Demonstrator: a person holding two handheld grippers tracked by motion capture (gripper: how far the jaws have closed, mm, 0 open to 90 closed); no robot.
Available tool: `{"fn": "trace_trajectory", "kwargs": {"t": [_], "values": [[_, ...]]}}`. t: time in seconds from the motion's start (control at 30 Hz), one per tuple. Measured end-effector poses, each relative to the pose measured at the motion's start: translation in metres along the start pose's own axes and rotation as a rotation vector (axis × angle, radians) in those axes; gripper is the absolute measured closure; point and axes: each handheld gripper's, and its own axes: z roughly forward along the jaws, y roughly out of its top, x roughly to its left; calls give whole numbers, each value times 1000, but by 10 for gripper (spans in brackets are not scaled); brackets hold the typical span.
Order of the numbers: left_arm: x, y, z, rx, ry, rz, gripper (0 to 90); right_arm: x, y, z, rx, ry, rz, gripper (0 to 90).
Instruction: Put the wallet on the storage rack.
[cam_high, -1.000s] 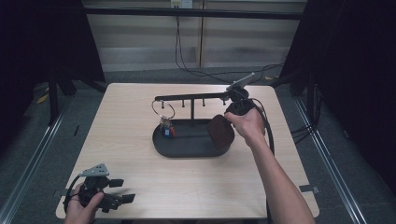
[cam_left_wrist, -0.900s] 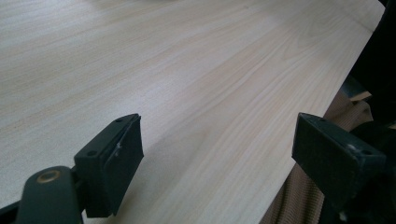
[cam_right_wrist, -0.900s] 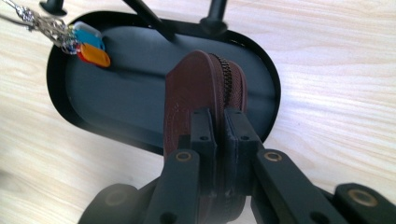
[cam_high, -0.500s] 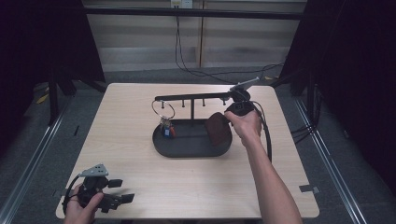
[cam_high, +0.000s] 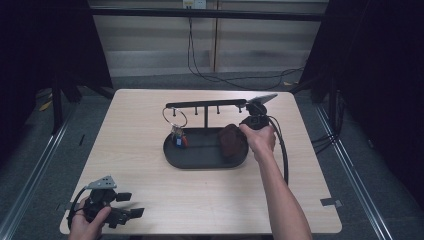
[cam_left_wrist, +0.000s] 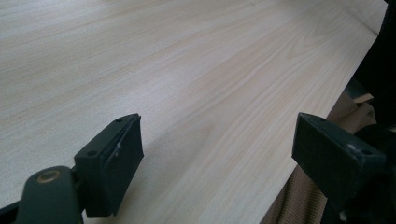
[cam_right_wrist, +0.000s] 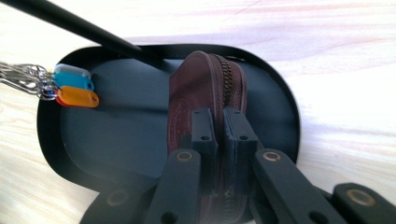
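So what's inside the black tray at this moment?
The black tray holds a brown zipped pouch, stood on edge and clamped by the right hand-held gripper. Key tags on a ring hang at its far end. The pouch hides the floor beneath it.

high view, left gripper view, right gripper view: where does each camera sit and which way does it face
High view: above the person's side, looking forward and down on the table; both forearms enter from below.
Left gripper view: rides the left gripper, looking across bare tabletop; black jaws wide apart.
Right gripper view: rides the right gripper, looking down into the black tray; jaws pinch the brown zip pouch.
Shared: high and right gripper views both show tray, pouch and keys.
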Motion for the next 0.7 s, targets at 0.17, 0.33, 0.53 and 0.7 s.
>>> {"fn": "trace_trajectory", "kwargs": {"t": [0.17,0.33,0.53,0.7], "values": [[1,0,-1,-4,-1,-4,163,-2,-5,14,8,-7,-15,839],[0,0,0,-3,-4,-8,163,-13,-10,20,-18,17,5,814],[1,0,1,-3,-2,-17,163,-21,-13,22,-28,21,-24,794],[2,0,0,-3,-4,-17,163,-20,-14,25,-16,13,-69,787]]}}
